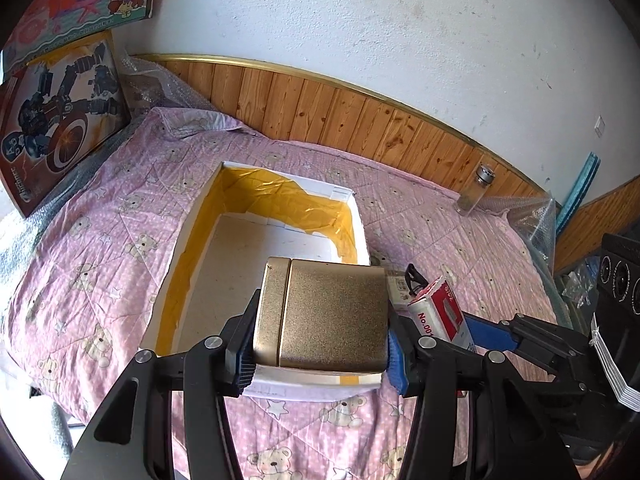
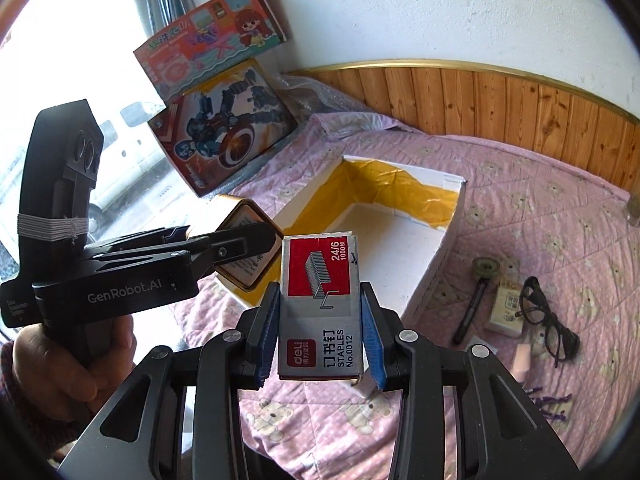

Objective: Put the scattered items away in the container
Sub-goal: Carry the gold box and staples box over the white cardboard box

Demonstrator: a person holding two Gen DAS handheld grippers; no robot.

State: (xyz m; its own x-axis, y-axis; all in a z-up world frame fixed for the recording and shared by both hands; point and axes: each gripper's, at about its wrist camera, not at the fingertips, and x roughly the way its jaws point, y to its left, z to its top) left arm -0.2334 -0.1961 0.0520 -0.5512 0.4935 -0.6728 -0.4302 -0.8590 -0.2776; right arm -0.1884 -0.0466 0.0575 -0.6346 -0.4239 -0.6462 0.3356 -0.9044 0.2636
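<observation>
Bedspread [image 2: 520, 208]: only right view shows glasses [image 2: 548, 316].

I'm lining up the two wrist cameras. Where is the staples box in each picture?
Left wrist view: the staples box is right of centre, beside the gold tin, held by the right gripper.
Right wrist view: it sits at bottom centre, clamped between the blue pads.
Shared landmark: the yellow-lined white box.

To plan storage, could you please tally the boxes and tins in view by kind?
Printed toy boxes: 2
Staples box: 1
Gold tin: 1
Small cream box: 1
Open white container: 1
Total: 6
</observation>
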